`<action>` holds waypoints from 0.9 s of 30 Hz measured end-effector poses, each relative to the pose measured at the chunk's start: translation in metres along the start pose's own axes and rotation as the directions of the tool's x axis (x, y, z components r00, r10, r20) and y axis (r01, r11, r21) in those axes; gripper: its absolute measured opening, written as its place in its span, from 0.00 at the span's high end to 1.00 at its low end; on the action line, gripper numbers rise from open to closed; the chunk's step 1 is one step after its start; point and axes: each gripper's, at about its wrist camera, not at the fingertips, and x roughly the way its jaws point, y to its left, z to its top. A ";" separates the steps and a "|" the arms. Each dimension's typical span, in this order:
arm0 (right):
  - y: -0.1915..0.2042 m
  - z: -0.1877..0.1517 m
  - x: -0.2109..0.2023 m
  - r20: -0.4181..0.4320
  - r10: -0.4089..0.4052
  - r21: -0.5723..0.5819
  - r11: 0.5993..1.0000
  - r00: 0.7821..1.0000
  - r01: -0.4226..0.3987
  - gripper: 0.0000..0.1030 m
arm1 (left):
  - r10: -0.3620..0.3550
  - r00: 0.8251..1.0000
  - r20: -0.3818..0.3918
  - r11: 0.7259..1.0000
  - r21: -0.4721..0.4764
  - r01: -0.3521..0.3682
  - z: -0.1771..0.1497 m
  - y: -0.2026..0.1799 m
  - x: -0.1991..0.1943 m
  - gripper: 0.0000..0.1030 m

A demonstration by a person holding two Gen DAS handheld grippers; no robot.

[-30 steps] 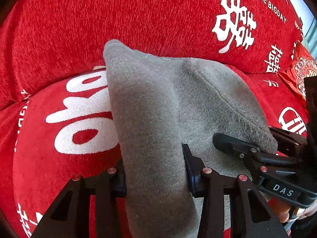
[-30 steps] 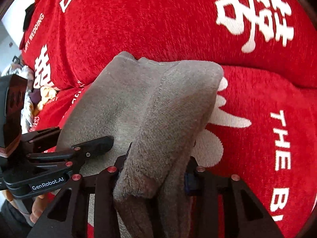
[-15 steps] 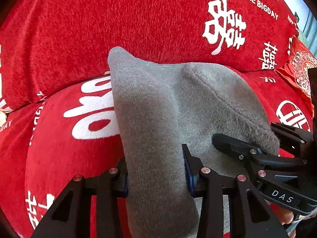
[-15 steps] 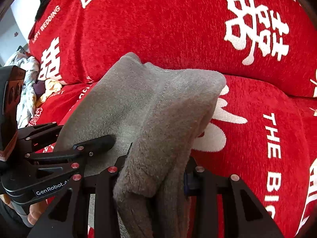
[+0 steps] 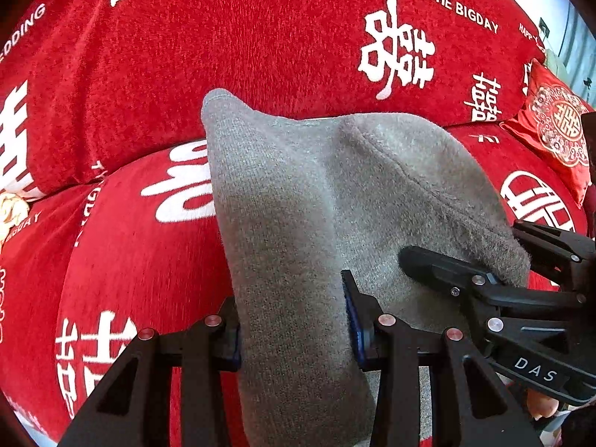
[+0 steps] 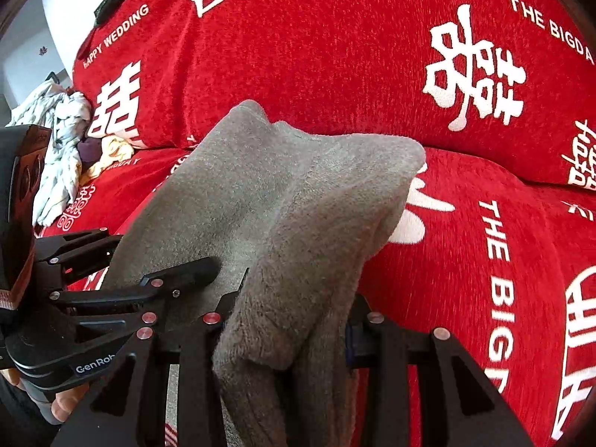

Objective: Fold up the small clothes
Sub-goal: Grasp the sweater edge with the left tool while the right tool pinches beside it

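Between the fingers of the left gripper and of the right gripper, each clamped on a near edge, the grey garment drapes forward, probably held so to fold evenly over the red sofa beyond.

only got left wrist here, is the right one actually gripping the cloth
observer: yes, the right gripper is shut on a bunched fold of the cloth.
operator: more clothes around
observer: a pile of light clothes lies on the sofa, far left.
operator: cloth hanging under the right jaws
observer: yes, it trails past them and out of the frame's bottom.
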 end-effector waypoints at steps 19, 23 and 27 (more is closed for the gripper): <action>0.038 -0.062 -0.025 0.024 -0.032 -0.045 0.998 0.999 0.033 0.61 | 0.026 1.000 0.015 1.000 0.014 -0.027 -0.067 -0.009 -0.029 0.59; 0.042 -0.075 -0.027 0.025 -0.030 -0.040 0.999 0.999 0.031 0.61 | 0.027 1.000 0.012 1.000 0.016 -0.027 -0.080 -0.010 -0.031 0.59; 0.044 -0.088 -0.024 0.024 -0.023 -0.036 0.999 0.999 0.024 0.61 | 0.035 0.999 0.009 0.999 0.028 -0.035 -0.093 -0.011 -0.030 0.59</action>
